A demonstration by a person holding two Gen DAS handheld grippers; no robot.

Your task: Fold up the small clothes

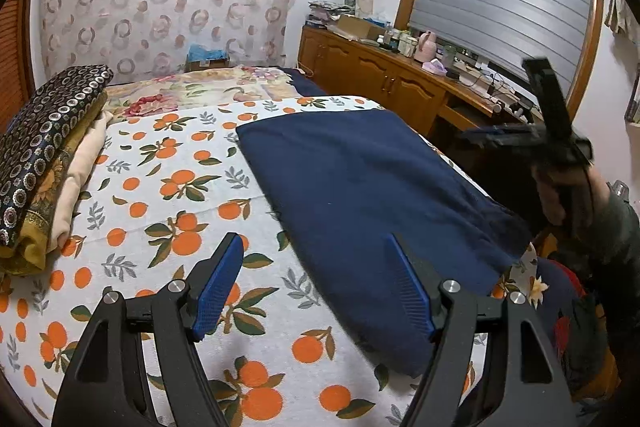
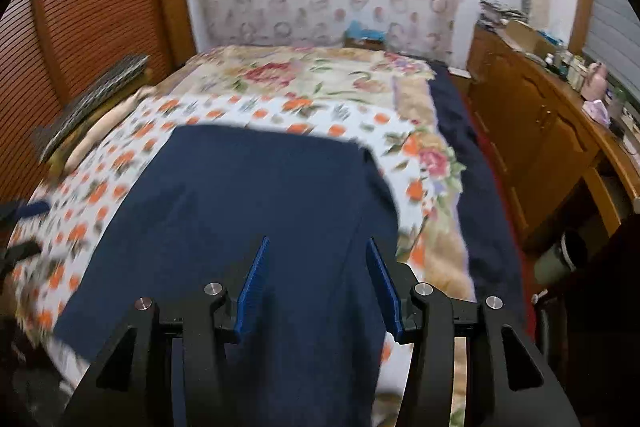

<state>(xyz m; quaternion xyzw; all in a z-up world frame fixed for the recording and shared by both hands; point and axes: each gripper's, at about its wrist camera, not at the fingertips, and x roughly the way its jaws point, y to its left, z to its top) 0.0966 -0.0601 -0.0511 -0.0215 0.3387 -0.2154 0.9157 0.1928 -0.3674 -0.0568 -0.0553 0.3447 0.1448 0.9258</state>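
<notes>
parted right gripper [image 2: 318, 283] jaws above navy cloth [image 2: 256, 195], not gripping

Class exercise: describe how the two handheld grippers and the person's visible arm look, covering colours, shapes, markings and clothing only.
The left gripper and right gripper look alike: angular black frames with triangular cut-outs, round silver bolt heads at the pivots, and two flat blue finger pads with a ribbed texture. In the left wrist view, the person's sleeve is dark greyish-green. No cables or printed markings are visible.
</notes>
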